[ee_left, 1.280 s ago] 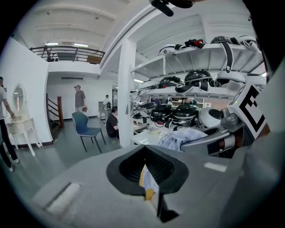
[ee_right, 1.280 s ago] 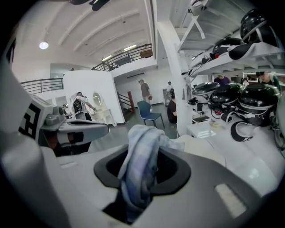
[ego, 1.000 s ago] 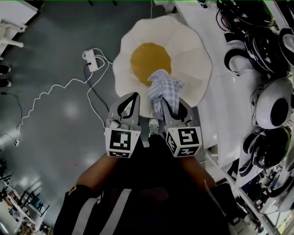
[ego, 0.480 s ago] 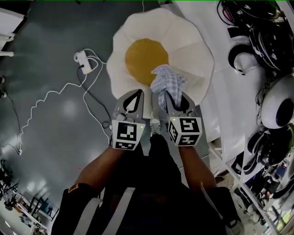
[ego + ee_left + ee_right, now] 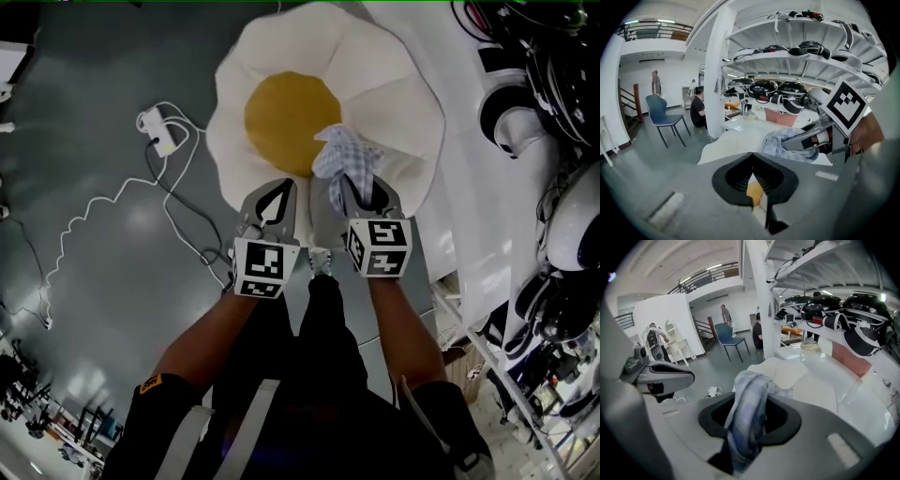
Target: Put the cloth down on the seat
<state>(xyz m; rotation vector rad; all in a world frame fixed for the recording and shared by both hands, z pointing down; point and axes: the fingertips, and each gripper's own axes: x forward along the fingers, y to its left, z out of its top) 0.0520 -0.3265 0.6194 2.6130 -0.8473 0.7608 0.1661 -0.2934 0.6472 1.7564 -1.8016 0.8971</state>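
The seat (image 5: pixel 384 84) is a round cushion shaped like a fried egg, with a white rim and a yellow centre (image 5: pixel 291 108). A blue-and-white checked cloth (image 5: pixel 347 161) hangs bunched over its near right part, just right of the yellow. My right gripper (image 5: pixel 354 192) is shut on the cloth, which fills the jaws in the right gripper view (image 5: pixel 747 413). My left gripper (image 5: pixel 278 194) is beside it over the seat's near edge, shut with nothing in it. The left gripper view shows its closed jaws (image 5: pixel 753 177) and the cloth (image 5: pixel 785 143) to the right.
A white power strip with a coiled cable (image 5: pixel 152 127) lies on the grey floor to the left. A white bench and shelves with helmets (image 5: pixel 516 112) stand close on the right. A blue chair (image 5: pixel 663 117) and people are far off.
Both grippers have moved forward together, further over the seat. The cloth is still in the right gripper and now hangs over the cushion beside the yellow centre.
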